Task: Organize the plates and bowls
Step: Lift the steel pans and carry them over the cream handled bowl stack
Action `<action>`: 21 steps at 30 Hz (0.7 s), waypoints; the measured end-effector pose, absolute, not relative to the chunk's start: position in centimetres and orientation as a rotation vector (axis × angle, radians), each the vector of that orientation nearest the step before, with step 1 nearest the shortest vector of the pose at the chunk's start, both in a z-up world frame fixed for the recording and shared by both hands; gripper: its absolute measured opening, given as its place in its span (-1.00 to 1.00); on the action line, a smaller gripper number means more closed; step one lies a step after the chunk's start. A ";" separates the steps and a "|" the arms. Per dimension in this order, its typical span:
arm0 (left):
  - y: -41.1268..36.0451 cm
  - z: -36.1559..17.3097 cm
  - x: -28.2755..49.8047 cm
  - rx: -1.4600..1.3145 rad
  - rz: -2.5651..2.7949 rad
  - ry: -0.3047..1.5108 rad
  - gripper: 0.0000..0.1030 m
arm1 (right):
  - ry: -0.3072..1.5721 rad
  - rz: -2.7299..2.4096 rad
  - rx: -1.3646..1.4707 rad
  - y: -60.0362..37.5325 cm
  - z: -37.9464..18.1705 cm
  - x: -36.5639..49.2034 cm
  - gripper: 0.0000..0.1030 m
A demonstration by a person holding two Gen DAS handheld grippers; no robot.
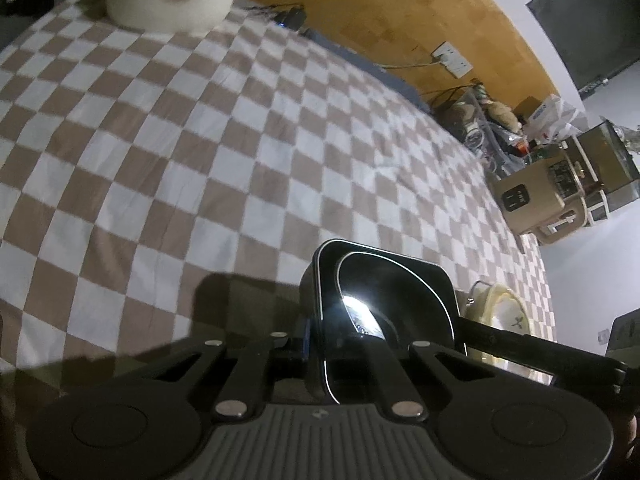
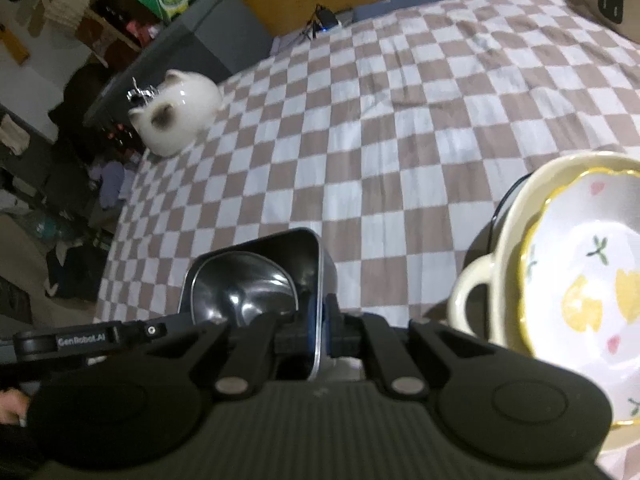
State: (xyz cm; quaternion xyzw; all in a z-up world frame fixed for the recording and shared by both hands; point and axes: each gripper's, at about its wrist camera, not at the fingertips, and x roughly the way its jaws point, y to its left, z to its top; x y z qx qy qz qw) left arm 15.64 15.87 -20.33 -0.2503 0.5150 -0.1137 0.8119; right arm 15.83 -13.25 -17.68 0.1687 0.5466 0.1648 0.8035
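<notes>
Nearest in, both tongs are on the same black square dish (image 1: 384, 312); the left tongs (image 1: 316, 344) are closed narrow on one wall of it, one finger inside and one outside, and the right tongs (image 2: 320, 332) pinch the opposite wall the same way. The dish is glossy black with a thin pale rim line, tilted up on edge rather than lying flat, a bright glare in its hollow in the left wrist view; whether its lower edge touches the bed cannot be told, since the tongs hide it.

Just beside it on the right-hand side sits a stack: a cream bowl with a loop handle (image 2: 516, 216), and nested inside it a white scalloped bowl painted with lemons (image 2: 592, 280); a dark rim shows under the stack at its left edge. That stack is close to the black dish but apart from it.

Everything rests on a bed spread with a brown-and-white checked cover (image 2: 400, 128), rumpled in a few creases; the broad middle of it carries nothing.

Farther off, near the bed's far corner, stands a white cat-shaped pot (image 2: 180, 116), well apart from the dishes; beyond that a black charger with a blue light (image 2: 326, 20) lies at the bed's edge against the wooden wall panel (image 1: 400, 12); a beige box (image 1: 532, 196) sits past the bed's side.
</notes>
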 end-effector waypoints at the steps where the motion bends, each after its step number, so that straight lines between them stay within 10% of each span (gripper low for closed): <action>1: 15.5 -19.9 15.5 -0.532 -0.243 1.091 -0.87 | 1.157 0.356 0.365 -13.7 -17.3 15.7 -0.90; 21: 2.9 -15.4 13.6 -0.512 -0.269 0.994 -0.87 | 1.056 0.350 0.432 -25.1 -13.8 12.9 -0.90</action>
